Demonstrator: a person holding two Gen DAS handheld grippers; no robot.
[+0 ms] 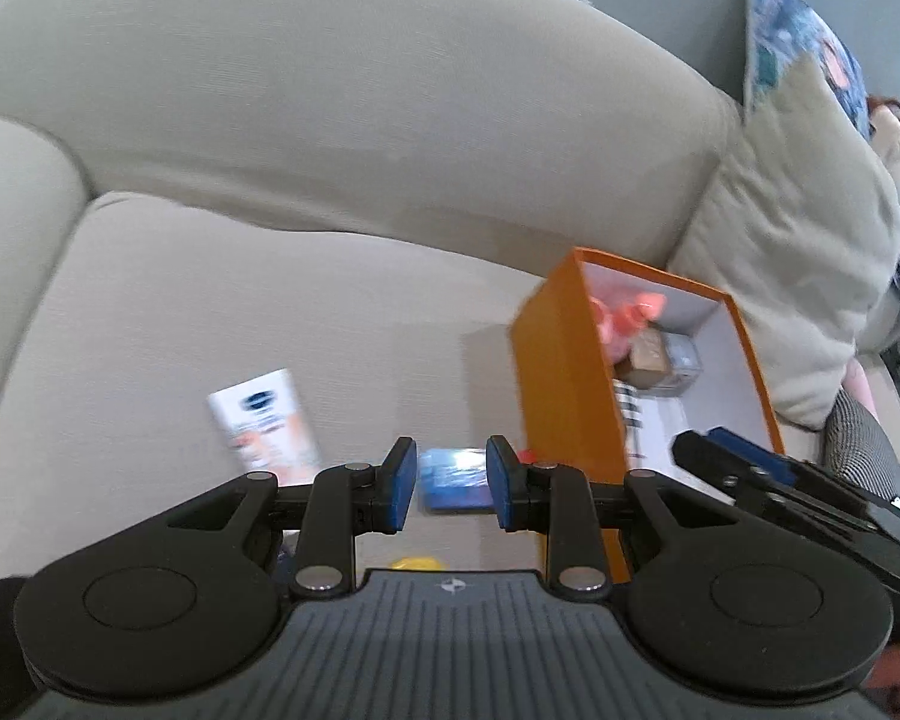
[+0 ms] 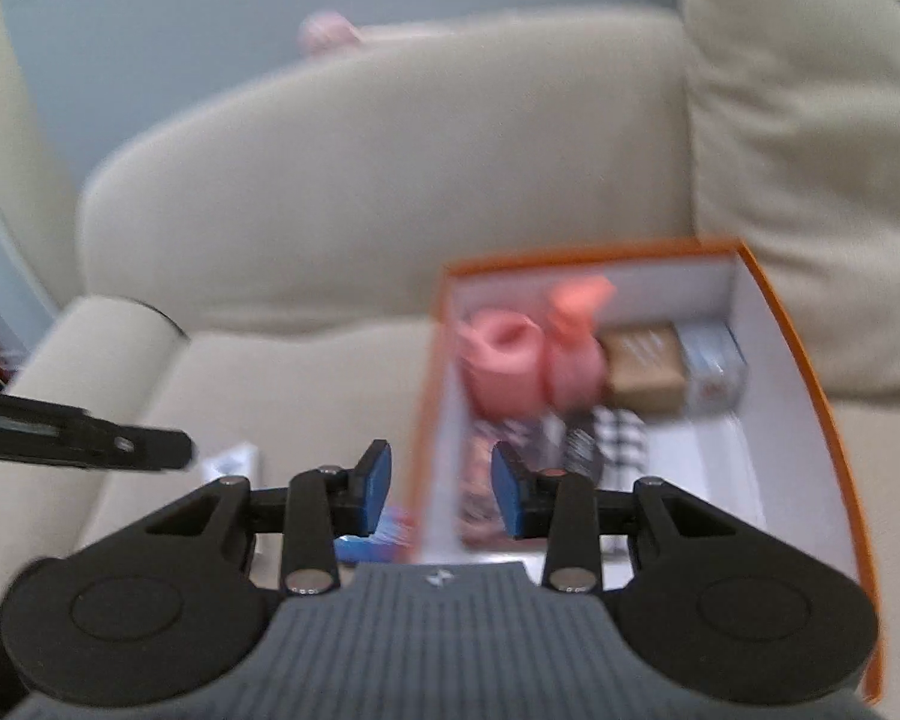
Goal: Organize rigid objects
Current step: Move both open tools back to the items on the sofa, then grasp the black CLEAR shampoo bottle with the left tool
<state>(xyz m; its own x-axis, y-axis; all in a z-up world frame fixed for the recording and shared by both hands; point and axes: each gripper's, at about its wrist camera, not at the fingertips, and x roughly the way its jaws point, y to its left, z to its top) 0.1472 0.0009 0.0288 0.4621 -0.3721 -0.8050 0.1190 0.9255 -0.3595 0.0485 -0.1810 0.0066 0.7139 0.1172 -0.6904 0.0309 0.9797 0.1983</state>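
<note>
An orange box [image 1: 561, 384] with a white inside stands on the beige sofa seat; it also shows in the right wrist view [image 2: 810, 372]. Inside lie pink items [image 2: 510, 354], a brown box [image 2: 642, 363], a grey pack [image 2: 711, 366] and patterned items. My left gripper [image 1: 452, 483] is open above a blue packet [image 1: 453, 477] on the seat. A white tube [image 1: 264, 426] lies to its left. My right gripper [image 2: 441, 489] is open and empty over the box's left wall. The right gripper also shows in the left wrist view [image 1: 750, 468].
The sofa backrest [image 1: 360, 108] and armrest [image 1: 12, 228] bound the seat. A beige cushion [image 1: 804, 276] leans right of the box. A yellow object [image 1: 415, 563] peeks out below my left gripper. The left gripper's finger [image 2: 90, 447] shows at the left.
</note>
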